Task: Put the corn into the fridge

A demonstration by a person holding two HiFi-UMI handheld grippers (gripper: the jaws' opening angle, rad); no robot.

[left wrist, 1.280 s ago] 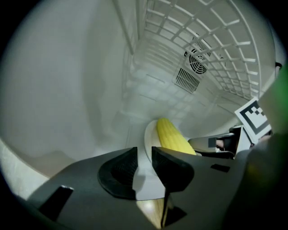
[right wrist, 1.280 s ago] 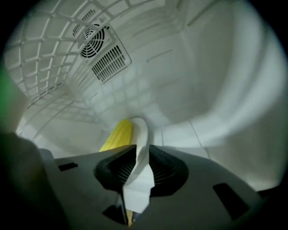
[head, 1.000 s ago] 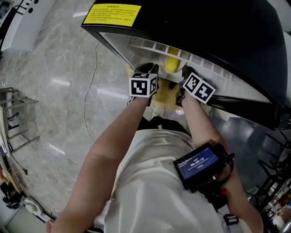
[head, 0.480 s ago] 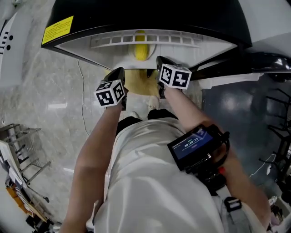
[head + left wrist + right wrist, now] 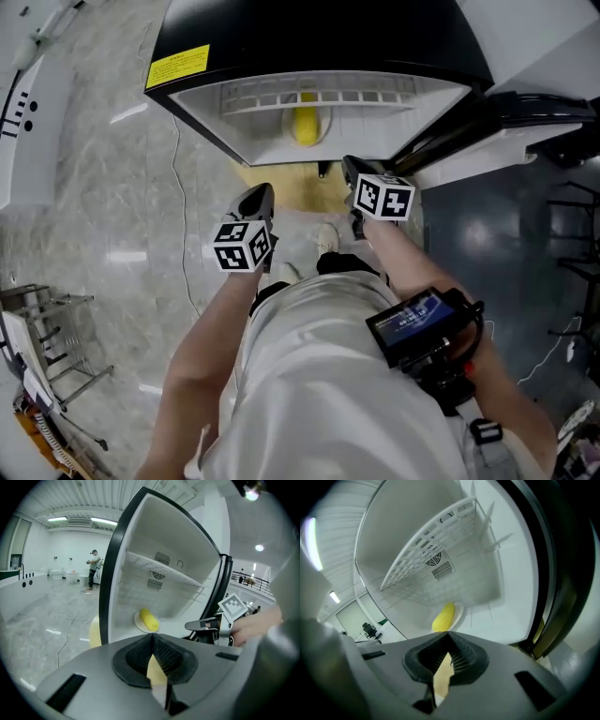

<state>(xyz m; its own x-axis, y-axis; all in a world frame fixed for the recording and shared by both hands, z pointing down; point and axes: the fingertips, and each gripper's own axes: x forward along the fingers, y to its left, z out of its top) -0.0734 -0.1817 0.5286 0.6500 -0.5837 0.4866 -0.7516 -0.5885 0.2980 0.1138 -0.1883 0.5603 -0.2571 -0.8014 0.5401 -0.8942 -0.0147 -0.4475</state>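
Observation:
The yellow corn [image 5: 306, 126] lies on a white plate [image 5: 139, 622] on the floor of the open black fridge [image 5: 281, 37], under a white wire shelf [image 5: 319, 94]. In both gripper views the corn [image 5: 149, 619] [image 5: 443, 616] sits ahead, well apart from the jaws. My left gripper [image 5: 257, 199] is drawn back outside the fridge, shut and holding nothing. My right gripper [image 5: 349, 169] hovers at the fridge's front edge, also shut with nothing in it. The left gripper view shows the right gripper [image 5: 202, 626] beside the opening.
The fridge door [image 5: 525, 131] stands open to the right. A yellowish mat [image 5: 281, 187] lies under the fridge front. A cable [image 5: 178, 187] runs along the marble floor, with a wire rack [image 5: 47, 328] at the left. A person [image 5: 94, 564] stands far off.
Both grippers have pulled back out of the fridge toward my body, the left one farther. The corn stays on its plate inside.

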